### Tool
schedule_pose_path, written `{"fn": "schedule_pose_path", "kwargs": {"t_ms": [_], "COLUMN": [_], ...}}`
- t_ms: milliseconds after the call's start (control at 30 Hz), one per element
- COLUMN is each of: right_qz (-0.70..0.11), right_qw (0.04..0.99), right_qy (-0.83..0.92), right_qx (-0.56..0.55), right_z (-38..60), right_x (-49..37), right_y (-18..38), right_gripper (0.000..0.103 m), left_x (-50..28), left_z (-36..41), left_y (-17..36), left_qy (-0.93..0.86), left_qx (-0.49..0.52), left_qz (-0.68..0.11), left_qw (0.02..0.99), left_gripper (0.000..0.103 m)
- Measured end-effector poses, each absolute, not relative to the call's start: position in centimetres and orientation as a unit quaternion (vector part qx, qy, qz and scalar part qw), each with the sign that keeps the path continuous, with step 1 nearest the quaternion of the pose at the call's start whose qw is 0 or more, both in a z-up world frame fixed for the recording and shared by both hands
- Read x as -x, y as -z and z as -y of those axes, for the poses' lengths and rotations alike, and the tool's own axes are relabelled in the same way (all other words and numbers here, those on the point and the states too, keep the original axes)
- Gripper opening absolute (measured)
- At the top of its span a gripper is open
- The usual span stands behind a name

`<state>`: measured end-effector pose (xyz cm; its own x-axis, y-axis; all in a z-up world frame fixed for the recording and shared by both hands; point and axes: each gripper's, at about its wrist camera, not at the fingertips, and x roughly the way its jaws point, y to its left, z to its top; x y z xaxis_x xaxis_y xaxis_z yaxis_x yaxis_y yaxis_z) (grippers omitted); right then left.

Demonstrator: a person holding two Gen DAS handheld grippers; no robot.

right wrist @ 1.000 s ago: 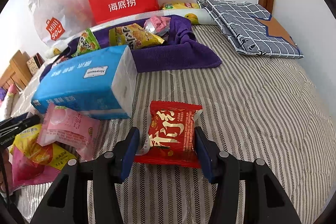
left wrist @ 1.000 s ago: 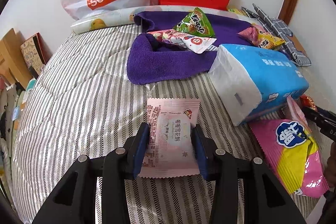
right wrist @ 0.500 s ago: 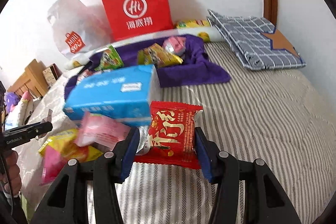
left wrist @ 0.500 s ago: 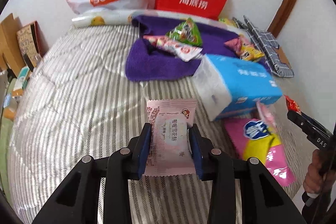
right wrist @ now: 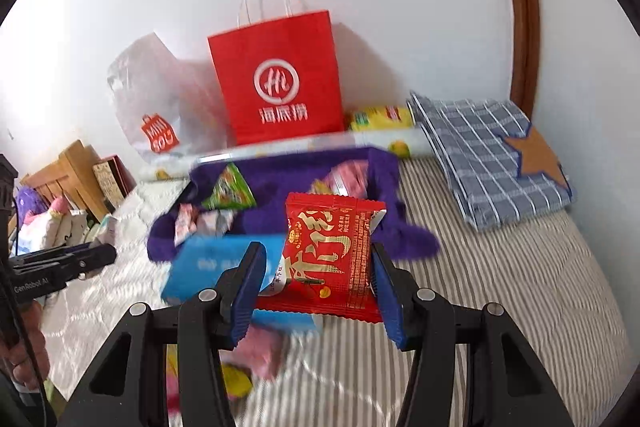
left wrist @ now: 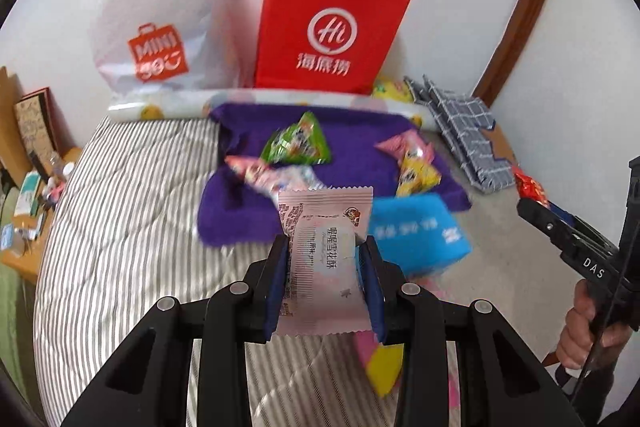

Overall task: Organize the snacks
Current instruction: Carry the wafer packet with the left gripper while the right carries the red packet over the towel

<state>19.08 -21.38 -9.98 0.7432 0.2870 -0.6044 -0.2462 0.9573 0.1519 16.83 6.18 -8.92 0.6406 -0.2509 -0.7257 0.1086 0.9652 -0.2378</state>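
My left gripper [left wrist: 325, 269] is shut on a pale pink snack packet [left wrist: 322, 259], held up above the striped bed. My right gripper [right wrist: 318, 281] is shut on a red snack packet [right wrist: 330, 255], also lifted off the bed. Behind them lies a purple towel [left wrist: 360, 147] with a green packet [left wrist: 298, 145], a pink-white packet [left wrist: 264, 173] and a yellow packet [left wrist: 416, 175] on it. A red paper bag [left wrist: 330, 27] and a white plastic bag [left wrist: 154, 23] stand against the wall. The right gripper also shows at the right edge of the left wrist view, with the red packet [left wrist: 530, 187] in it.
A blue tissue pack [left wrist: 416, 231] lies just in front of the towel, with pink and yellow snack bags [right wrist: 256, 355] near it. A folded blue checked cloth [right wrist: 488, 155] sits at the right of the bed. A wooden bedside shelf [left wrist: 24, 163] with small items is at the left.
Both grippers rose off the bed with their packets and tilted up, so the wall and bags show more. The left jaws tightened slightly on the pink packet.
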Motion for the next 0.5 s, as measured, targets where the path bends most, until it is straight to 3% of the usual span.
{"fn": "schedule_pose_path", "kwargs": {"t_ms": [500], "right_qz": [-0.306], "right_qw": [0.939], "right_qy": [-0.155], "right_qx": [-0.021], "right_z": [18.3], "right_x": [-26.7], "right_y": [6.6], "right_gripper": [0.05], "left_x": [-24.2], "left_z": [-5.3], "left_y": [5.9], "left_qy": [0.094], "left_qx": [0.073], "left_qz": [-0.399], "left_qw": [0.909], "left_gripper": [0.035]}}
